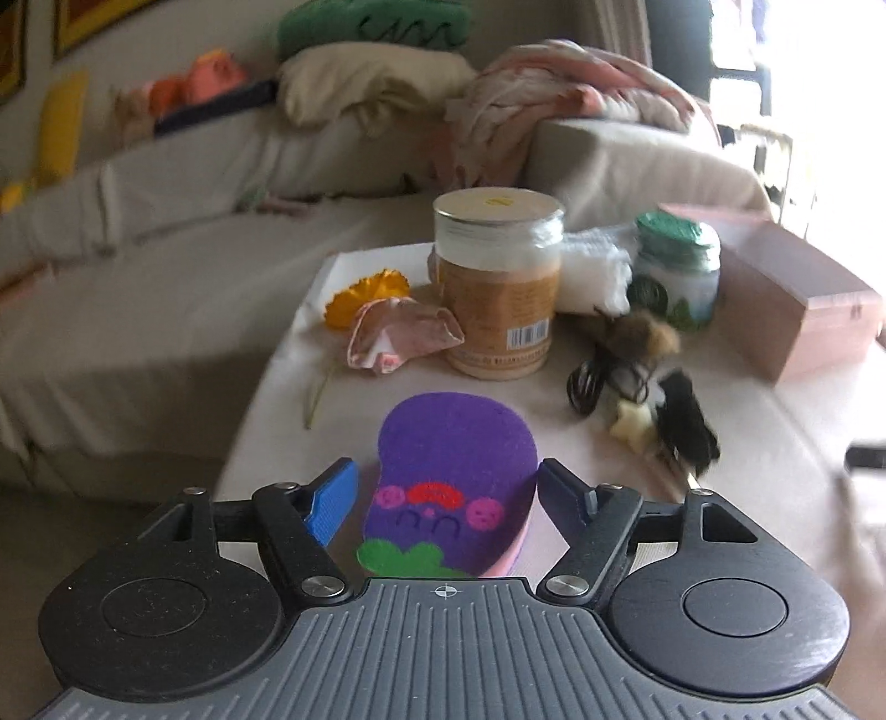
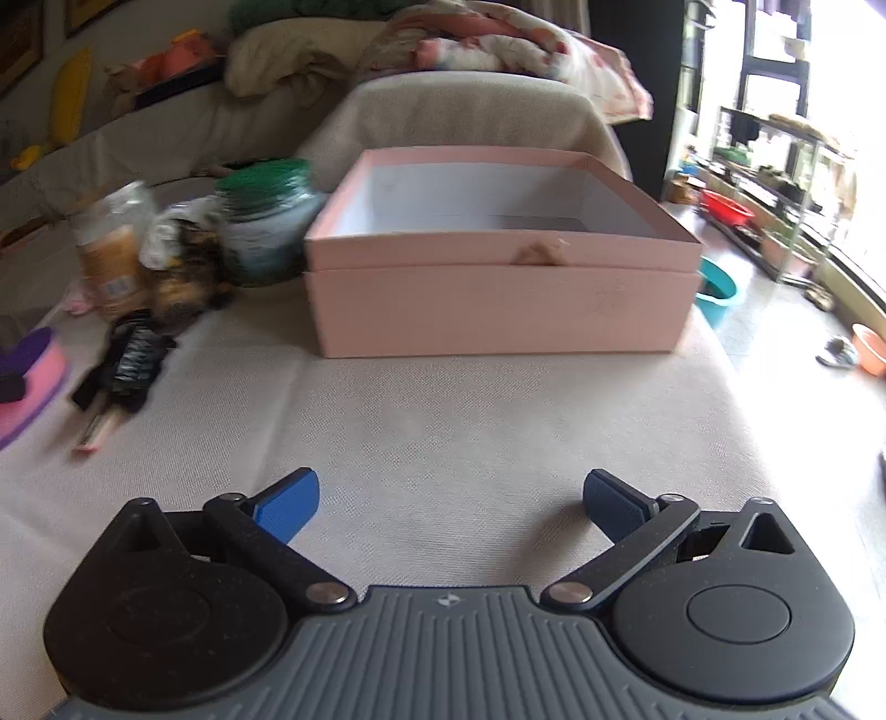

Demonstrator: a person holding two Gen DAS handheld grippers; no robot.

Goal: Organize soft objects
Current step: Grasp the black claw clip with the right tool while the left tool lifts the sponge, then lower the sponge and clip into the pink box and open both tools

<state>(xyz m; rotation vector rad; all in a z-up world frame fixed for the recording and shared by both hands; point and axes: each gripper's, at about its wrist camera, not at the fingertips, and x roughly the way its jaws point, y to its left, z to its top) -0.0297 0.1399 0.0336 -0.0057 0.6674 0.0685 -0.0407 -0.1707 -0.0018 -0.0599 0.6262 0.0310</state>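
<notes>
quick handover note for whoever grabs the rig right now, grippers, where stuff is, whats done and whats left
Left gripper: open, jaws straddling the purple sponge on the table, pads not pressing.
Right gripper: open, empty, facing the pink box.
Pink box: open, nothing visible inside.
Still on the table: sponge, pink cloth, yellow flower, furry toy, black hair clip, two jars.
Done: nothing boxed yet.
Left: likely grip the sponge, box it, then the other soft items.

Beige-covered sofa (image 1: 166, 266) ahead-left of jaws w/ piled bedding (image 2: 498, 39); bright window (image 2: 830, 83), metal rack (image 2: 775, 166) far right; tiled floor (image 2: 786, 332).
</notes>
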